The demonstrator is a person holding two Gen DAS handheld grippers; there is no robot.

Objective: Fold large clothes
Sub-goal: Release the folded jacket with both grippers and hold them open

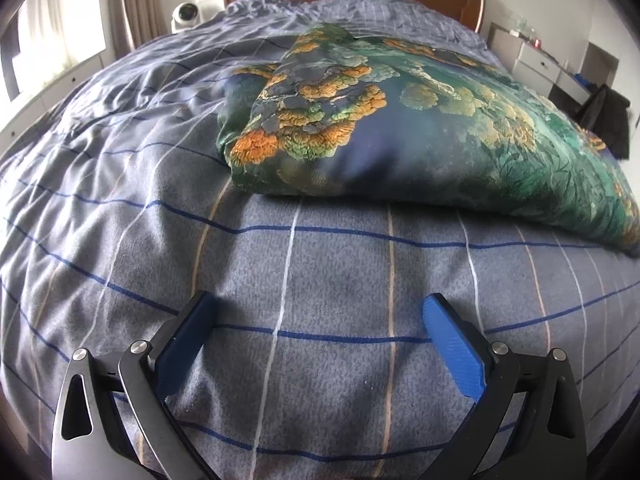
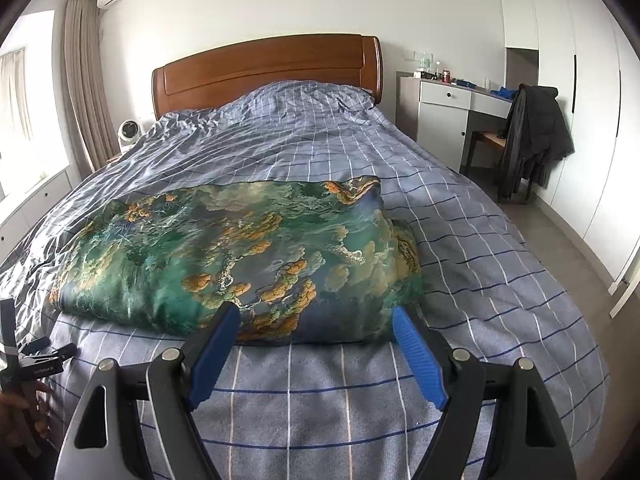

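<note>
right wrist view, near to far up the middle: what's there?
Right hand-held gripper → folded green garment → checked bedding → wooden headboard → wall.

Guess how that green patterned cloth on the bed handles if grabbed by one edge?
Probably floppy: the green patterned cloth lies in soft, rounded folds on the bed. Its sheen suggests a slick satin, so layers may slide apart. The folded bundle looks puffy, likely light for its bulk.
</note>
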